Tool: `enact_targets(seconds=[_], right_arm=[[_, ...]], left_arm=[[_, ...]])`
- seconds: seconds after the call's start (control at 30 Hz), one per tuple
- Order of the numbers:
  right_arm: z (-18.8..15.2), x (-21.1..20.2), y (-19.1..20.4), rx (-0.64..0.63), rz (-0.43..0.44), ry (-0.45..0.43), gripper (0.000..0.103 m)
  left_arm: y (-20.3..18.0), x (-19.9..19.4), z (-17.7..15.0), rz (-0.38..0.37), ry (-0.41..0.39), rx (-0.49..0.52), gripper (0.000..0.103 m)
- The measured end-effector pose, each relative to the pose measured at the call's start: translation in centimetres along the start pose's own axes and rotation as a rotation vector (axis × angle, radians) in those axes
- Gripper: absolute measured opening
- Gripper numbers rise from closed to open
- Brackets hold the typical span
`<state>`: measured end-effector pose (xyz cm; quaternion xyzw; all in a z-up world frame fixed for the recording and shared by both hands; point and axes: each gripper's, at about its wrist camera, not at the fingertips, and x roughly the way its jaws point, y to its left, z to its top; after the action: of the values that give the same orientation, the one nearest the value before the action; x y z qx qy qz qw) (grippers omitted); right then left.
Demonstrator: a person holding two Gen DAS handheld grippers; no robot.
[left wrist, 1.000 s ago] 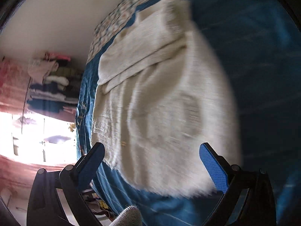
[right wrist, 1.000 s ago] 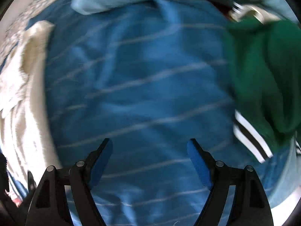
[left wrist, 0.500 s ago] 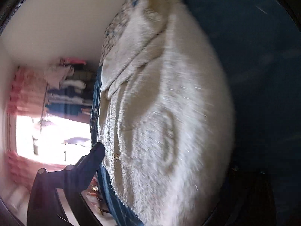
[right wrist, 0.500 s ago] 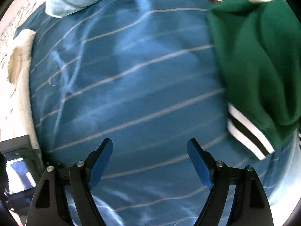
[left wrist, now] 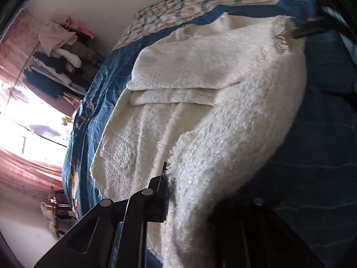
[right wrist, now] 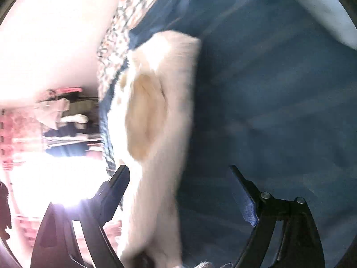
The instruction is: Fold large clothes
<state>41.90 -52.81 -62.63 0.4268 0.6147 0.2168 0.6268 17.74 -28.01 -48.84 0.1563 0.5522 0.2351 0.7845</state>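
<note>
A fluffy cream-white sweater (left wrist: pixel 200 102) lies folded on a blue striped bedspread (left wrist: pixel 323 156). My left gripper (left wrist: pixel 178 178) is shut on the sweater's near edge, which drapes over the right finger and hides it; only the left finger (left wrist: pixel 159 192) shows. In the right wrist view the sweater (right wrist: pixel 156 111) is blurred, and my right gripper (right wrist: pixel 180 192) is open, its fingers astride the sweater's right edge without touching it. The right gripper's dark finger also pokes in at the sweater's far corner in the left wrist view (left wrist: pixel 312 28).
A checked sheet (left wrist: pixel 200 4) lies along the far edge of the bed by the white wall. A rack of stacked clothes (left wrist: pixel 60 51) stands left of the bed by a bright window. A light blue pillow (right wrist: pixel 330 11) lies at the far right.
My left gripper dropped onto the sweater's near edge and closed on it. My right gripper swung left from the green garment to the sweater's edge.
</note>
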Motion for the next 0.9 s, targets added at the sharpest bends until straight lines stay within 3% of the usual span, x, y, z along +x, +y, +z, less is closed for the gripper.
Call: enact_targets(seconds=[0.1, 0.13, 0.17, 0.2, 0.3, 0.4, 0.57, 0.67, 0.73, 0.8, 0.9], right_arm=[[1.8, 3.7, 0.8, 0.075, 0.004, 0.046, 0.089], [2.0, 4.5, 1.4, 0.091, 0.001, 0.056, 0.083], [2.0, 5.0, 2.4, 0.088, -0.006, 0.045, 0.069], [2.1, 5.8, 3.2, 0.082, -0.035, 0.045, 0.034], [1.5, 7.0, 7.9, 0.036, -0.105, 0.01, 0.025], [0.6, 7.9, 13.2, -0.033, -0.166, -0.01, 0.024], [0.0, 11.4, 22.8, -0.164, -0.337, 0.004, 0.024], [-0.3, 17.6, 27.4, -0.206, -0.472, 0.05, 0.024], [-0.9, 21.6, 29.0, -0.204, -0.524, 0.079, 0.036], [-1.6, 24.7, 29.5, -0.209, -0.53, 0.12, 0.049], [-1.4, 28.4, 30.6, -0.205, -0.418, 0.164, 0.051]], left_arm=[[0.7, 0.3, 0.2, -0.036, 0.005, -0.007, 0.017], [1.3, 0.5, 0.4, -0.055, 0.008, -0.01, 0.017], [1.8, 0.7, 0.6, -0.072, 0.01, -0.009, 0.017], [2.2, 0.8, 0.7, -0.085, 0.013, -0.01, 0.017], [5.3, 1.5, 1.4, -0.159, 0.037, -0.03, 0.017], [8.9, 2.0, 2.0, -0.237, 0.057, -0.059, 0.017], [16.5, 4.6, 3.9, -0.331, 0.091, -0.112, 0.02], [21.4, 8.9, 4.6, -0.42, 0.147, -0.192, 0.022], [24.4, 12.0, 4.3, -0.45, 0.193, -0.271, 0.022], [27.6, 14.8, 3.5, -0.447, 0.234, -0.342, 0.025], [31.9, 17.6, 1.3, -0.425, 0.258, -0.413, 0.028]])
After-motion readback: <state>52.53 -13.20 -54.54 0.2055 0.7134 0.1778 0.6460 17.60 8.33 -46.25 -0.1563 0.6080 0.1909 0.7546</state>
